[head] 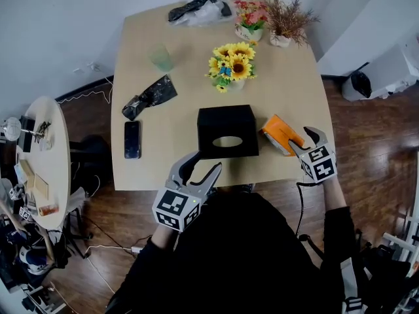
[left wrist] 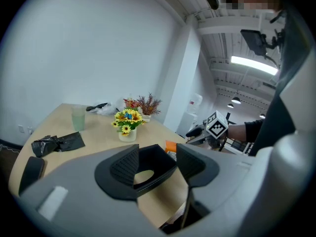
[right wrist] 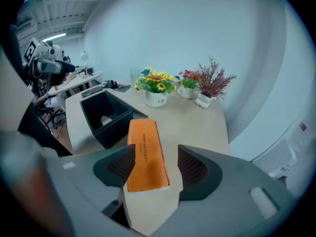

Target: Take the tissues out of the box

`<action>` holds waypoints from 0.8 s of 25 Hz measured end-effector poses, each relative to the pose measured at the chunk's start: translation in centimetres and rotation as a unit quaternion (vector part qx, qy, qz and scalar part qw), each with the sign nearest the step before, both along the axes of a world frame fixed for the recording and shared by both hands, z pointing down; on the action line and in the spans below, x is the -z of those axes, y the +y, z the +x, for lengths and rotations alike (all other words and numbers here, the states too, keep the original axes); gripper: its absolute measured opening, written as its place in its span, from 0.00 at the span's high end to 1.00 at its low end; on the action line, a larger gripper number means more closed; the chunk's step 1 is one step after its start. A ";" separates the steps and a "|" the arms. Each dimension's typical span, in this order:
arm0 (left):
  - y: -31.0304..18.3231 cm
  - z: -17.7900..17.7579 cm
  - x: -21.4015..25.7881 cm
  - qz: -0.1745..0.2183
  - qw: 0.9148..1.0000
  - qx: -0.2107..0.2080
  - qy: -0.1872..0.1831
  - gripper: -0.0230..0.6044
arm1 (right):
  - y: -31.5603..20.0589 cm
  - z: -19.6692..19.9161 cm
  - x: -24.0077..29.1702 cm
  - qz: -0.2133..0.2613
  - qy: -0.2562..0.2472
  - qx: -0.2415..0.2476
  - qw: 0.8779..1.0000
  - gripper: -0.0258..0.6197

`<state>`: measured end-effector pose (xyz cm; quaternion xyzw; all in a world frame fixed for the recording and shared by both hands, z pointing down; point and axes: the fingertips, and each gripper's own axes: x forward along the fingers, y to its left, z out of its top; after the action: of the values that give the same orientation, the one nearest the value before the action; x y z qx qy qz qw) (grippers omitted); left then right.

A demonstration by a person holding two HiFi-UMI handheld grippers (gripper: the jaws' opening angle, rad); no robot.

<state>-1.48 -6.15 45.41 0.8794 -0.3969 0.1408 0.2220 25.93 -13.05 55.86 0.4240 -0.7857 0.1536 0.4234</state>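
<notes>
Roughly most of the way there, my read: the tissue box [head: 226, 120] sits on the table [head: 152, 169] close to the near edge. An orange pack [head: 280, 133] lies on the tabletop at the box's 3 o'clock, outside it and just beside its wall. It looks like the tissue pack, but the print is too small to confirm. The oval slot on the box top shows something pale; can't tell whether more tissue is inside, so that's the open item. The right gripper [head: 302, 142] hangs over the pack's near end with fingers spread. The pack lines up between them, but table shows between it and the right-hand pad [right wrist: 193, 168], so it's not pinched. The left gripper [head: 206, 161] is at the box's 7 o'clock corner, fingers spread with nothing between them, tips just beside the box; contact not resolvable. Edges: the table's near edge runs at 6 o'clock right behind both grippers, and the right edge is near the pack at 3 o'clock, so little margin there. Open room: bare top at the box's 12 o'clock up to the sunflower pot [head: 232, 63], and at 9 o'clock out to the phone [head: 132, 139]. The black bag [head: 149, 97] at 10 o'clock is well apart.
</notes>
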 end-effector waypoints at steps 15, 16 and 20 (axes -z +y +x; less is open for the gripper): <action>0.6 0.3 0.3 0.001 1.000 -0.004 0.004 0.61 | -0.5 -3.2 16.0 0.186 -0.302 -0.129 0.926 0.96; 0.7 0.3 0.3 0.000 1.000 -0.003 0.004 0.61 | -0.2 -4.1 16.7 0.193 -0.311 -0.120 0.923 0.96; 0.9 -0.1 0.5 0.001 1.000 0.003 0.003 0.61 | 1.4 -8.4 19.0 0.209 -0.320 -0.055 0.923 0.96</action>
<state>-1.62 -5.27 44.95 0.8787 -0.3993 0.1374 0.2225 17.55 -11.65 36.88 0.4734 -0.8691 0.1366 0.0426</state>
